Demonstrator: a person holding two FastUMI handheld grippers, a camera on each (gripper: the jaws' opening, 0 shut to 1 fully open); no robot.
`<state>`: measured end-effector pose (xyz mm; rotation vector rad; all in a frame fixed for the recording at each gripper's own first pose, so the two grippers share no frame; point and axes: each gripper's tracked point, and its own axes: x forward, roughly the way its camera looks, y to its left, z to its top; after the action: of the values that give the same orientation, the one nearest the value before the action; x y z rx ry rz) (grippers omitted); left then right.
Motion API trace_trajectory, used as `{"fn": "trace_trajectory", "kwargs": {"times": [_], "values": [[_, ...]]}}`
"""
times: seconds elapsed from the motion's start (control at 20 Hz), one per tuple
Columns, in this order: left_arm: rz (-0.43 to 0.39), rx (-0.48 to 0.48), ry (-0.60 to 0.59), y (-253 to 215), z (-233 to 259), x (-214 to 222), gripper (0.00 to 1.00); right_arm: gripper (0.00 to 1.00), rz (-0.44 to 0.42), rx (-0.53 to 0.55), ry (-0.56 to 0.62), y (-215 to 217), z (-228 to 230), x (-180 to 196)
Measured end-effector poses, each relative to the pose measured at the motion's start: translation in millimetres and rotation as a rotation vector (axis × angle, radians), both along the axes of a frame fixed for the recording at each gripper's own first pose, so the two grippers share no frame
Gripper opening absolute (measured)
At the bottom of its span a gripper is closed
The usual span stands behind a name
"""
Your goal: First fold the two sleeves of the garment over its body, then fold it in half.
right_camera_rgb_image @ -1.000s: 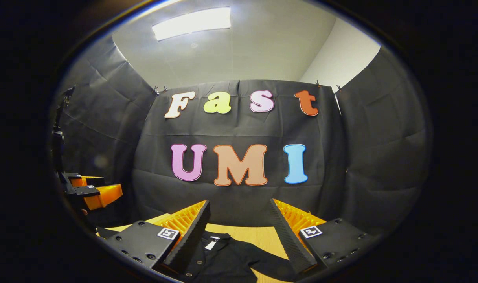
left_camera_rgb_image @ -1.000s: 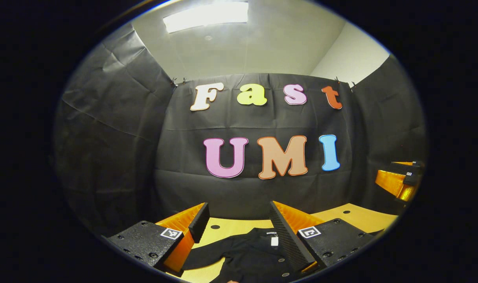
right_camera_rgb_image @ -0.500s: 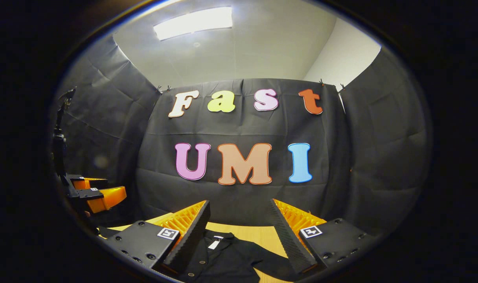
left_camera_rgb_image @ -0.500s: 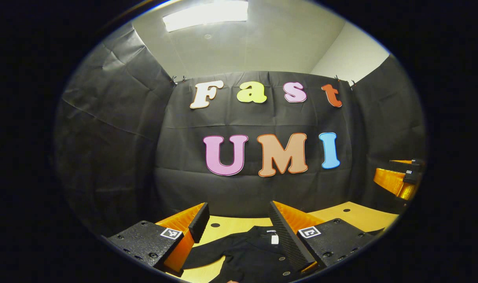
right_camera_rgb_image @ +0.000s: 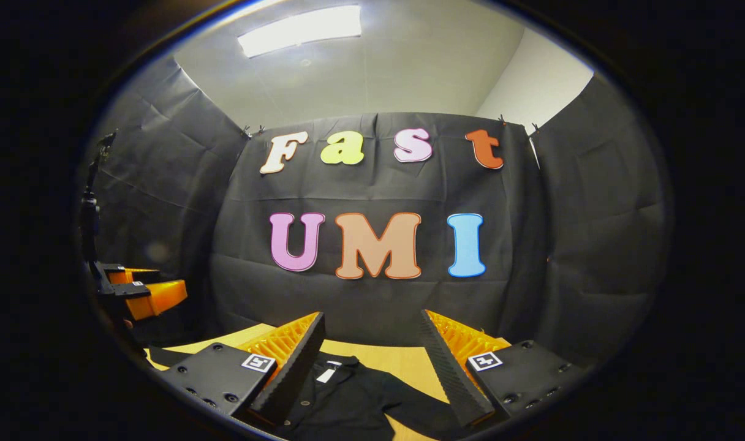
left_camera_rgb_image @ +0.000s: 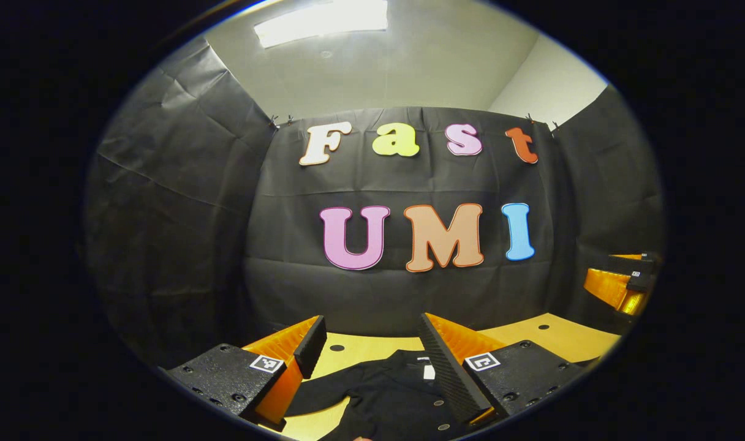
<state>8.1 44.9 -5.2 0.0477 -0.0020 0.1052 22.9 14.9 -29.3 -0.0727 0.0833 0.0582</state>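
Over the last second both cameras have tipped slightly downward: in each view the booth's back wall sits a little higher and more of the pale wooden bench (left_camera_rgb_image: 550, 335) and the black button-front garment (left_camera_rgb_image: 388, 398) lying on it has come into sight. In the right gripper view the collar with its white tag and one sleeve (right_camera_rgb_image: 418, 410) trailing off to the side now show more fully. I take this as the start of an approach, with neither sleeve yet folded over the body and the whole task still ahead. The left tool (left_camera_rgb_image: 372, 340) has its fingers spread wide apart with nothing between them; it hangs above the garment near the collar, touching no cloth. The right tool (right_camera_rgb_image: 372, 338) is likewise wide open and empty, hovering over the garment's collar and that sleeve. Each tool also appears at the edge of the other's view, well apart from it, at a similar height above the bench.
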Motion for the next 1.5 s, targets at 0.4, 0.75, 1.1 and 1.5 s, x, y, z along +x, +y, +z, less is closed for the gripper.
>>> {"fn": "trace_trajectory", "kwargs": {"times": [0.4, 0.75, 1.1, 1.5], "values": [[0.004, 0.022, 0.005, -19, 1, 8, 0.94, 0.99, -0.083, -0.076, 0.099, -80, -46, 17], [0.007, 0.041, 0.024, -39, -6, 18, 0.94, 0.98, -0.188, -0.121, 0.272, -162, -113, 19], [0.016, 0.061, 0.043, -60, -13, 27, 0.93, 0.98, -0.22, -0.159, 0.493, -215, -205, 4], [0.036, 0.079, 0.061, -83, -20, 34, 0.94, 0.99, -0.282, -0.131, 0.835, -276, -310, -49]]}}
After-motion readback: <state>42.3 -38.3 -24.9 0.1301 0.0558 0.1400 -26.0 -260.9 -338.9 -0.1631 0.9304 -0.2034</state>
